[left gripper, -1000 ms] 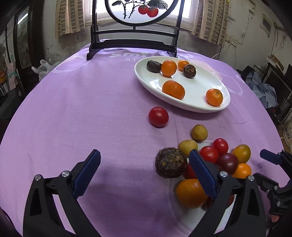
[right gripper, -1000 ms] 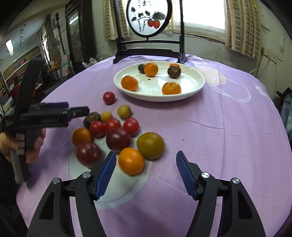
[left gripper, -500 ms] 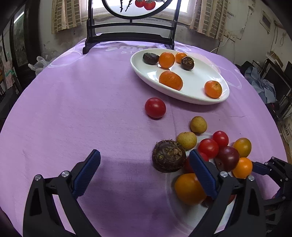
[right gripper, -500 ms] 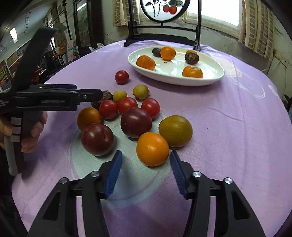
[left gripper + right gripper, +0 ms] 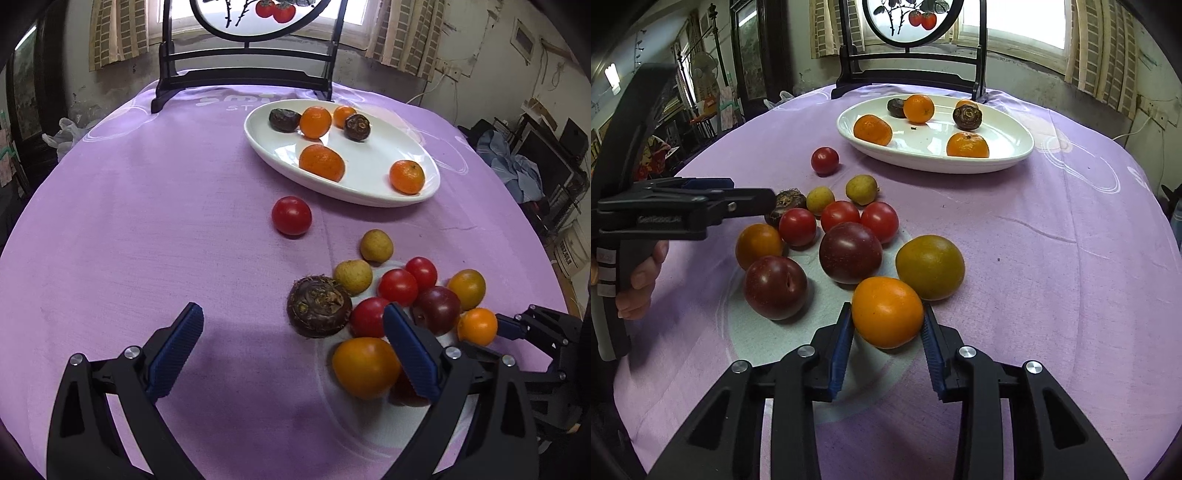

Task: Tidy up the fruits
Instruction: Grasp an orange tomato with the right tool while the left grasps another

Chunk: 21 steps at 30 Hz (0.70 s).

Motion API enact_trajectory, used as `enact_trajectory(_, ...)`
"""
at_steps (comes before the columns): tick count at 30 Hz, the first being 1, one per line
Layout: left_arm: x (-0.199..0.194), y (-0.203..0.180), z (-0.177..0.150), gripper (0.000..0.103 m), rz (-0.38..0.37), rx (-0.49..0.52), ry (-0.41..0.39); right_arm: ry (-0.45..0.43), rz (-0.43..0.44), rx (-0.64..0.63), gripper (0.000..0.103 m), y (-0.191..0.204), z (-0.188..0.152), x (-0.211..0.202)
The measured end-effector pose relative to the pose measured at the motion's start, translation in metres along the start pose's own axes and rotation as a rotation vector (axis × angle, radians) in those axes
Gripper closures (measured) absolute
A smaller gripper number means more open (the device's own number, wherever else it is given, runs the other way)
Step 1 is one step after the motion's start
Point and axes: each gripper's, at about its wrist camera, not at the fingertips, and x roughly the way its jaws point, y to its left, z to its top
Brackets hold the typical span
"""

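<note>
Right gripper (image 5: 888,325): jaws closing around an orange fruit (image 5: 887,312) at the near edge of the table (image 5: 1052,258); both blue pads sit against the fruit's sides.
Left gripper (image 5: 291,347): jaws wide apart, nothing between them, poised over bare purple cloth at the near edge; its right finger hides part of the fruit cluster.
Person's hand (image 5: 639,280): wrapped round the left gripper's handle, seen at the left edge of the right wrist view.
Fruit cluster: loose on a pale printed circle of the cloth toward the near edge; two dark plums (image 5: 849,253), a greenish-yellow fruit (image 5: 930,266) touching the gripped one, an amber tomato (image 5: 758,245), three red tomatoes (image 5: 879,221), two small yellow-brown fruits (image 5: 861,189), and a rough brown bulb (image 5: 319,306).
Lone red tomato (image 5: 824,160): apart from the cluster, between it and the plate.
White oval plate (image 5: 1015,155): toward the far edge; holds four oranges (image 5: 967,144) and two dark brown fruits (image 5: 967,117), spread out.
Painted round screen (image 5: 912,22): on a black stand at the far edge, before a curtained window.
</note>
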Motion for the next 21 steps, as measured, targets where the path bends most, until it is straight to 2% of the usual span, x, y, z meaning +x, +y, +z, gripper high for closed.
enact_trajectory(2, -0.003, -0.003, -0.003, 0.008, -0.019, 0.035, 0.009, 0.002, -0.003, 0.000, 0.066, -0.002, 0.000, 0.000)
enact_trajectory(6, -0.006, -0.006, -0.010, 0.007, -0.012, 0.121, 0.012, 0.009, -0.012, -0.003, 0.066, -0.003, 0.000, 0.000)
enact_trajectory(11, -0.011, -0.004, -0.015, 0.008, -0.031, 0.151, 0.017, 0.000, -0.011, -0.009, 0.066, -0.002, 0.001, -0.002)
enact_trajectory(17, -0.019, -0.005, -0.019, 0.008, -0.171, 0.175, 0.046, 0.009, -0.010, -0.011, 0.066, -0.002, 0.000, 0.000)
enact_trajectory(21, -0.013, -0.013, -0.023, 0.008, -0.169, 0.207, 0.076, 0.006, -0.009, -0.015, 0.066, -0.002, 0.001, 0.001)
